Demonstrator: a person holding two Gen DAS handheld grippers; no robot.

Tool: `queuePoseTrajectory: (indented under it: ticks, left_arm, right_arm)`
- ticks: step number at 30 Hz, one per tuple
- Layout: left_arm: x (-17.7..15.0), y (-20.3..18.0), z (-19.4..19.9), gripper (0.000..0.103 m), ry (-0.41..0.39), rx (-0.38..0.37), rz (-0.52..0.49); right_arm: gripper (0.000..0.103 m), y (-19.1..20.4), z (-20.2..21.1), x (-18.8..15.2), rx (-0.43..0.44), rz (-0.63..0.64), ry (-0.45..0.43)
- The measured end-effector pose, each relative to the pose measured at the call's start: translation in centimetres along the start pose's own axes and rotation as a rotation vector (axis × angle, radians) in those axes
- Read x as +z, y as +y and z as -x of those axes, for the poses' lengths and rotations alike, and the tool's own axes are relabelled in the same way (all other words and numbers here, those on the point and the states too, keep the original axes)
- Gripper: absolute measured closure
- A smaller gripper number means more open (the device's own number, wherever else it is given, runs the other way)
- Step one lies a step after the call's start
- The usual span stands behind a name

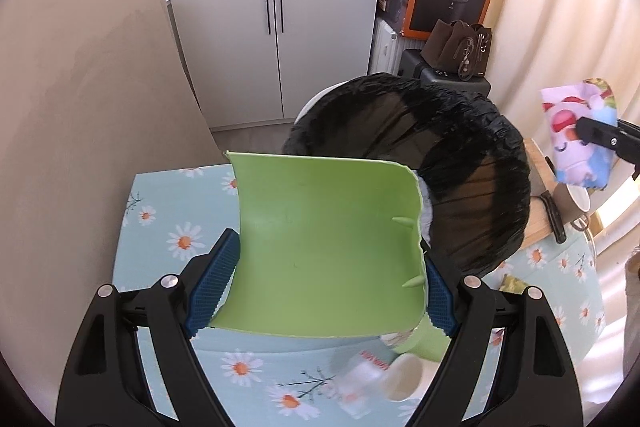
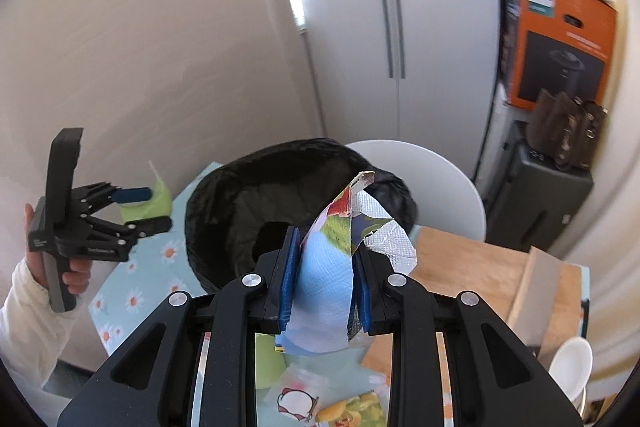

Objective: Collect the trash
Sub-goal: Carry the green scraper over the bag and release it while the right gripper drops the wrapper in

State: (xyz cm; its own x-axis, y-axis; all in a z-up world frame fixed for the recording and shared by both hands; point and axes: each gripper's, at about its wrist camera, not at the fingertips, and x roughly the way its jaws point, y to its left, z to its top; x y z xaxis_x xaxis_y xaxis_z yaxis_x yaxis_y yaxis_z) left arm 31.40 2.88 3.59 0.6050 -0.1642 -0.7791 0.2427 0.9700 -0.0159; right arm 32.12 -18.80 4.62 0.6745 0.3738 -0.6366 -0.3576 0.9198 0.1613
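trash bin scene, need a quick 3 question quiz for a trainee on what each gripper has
1. True or false: the left gripper is clamped on a green dustpan.
2. What does the right gripper hold? A) a mug B) a torn snack wrapper C) nothing
3. What colour is the liner of the trash bin?

Key: 1 true; 2 B; 3 black

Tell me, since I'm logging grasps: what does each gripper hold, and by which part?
The left gripper clamps a green dustpan across its side walls. The right gripper pinches a torn snack wrapper around its lower middle.
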Motion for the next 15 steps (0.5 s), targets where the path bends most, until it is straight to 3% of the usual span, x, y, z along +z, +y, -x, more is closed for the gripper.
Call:
queuePoseTrajectory:
  ticks: [15]
  left_arm:
    - [2.2,-3.2,-4.2,0.021,0.058,-0.013,-0.088]
  right_arm:
    - [0.079,-1.1,-4.9,2.0,0.07,0.04,0.057]
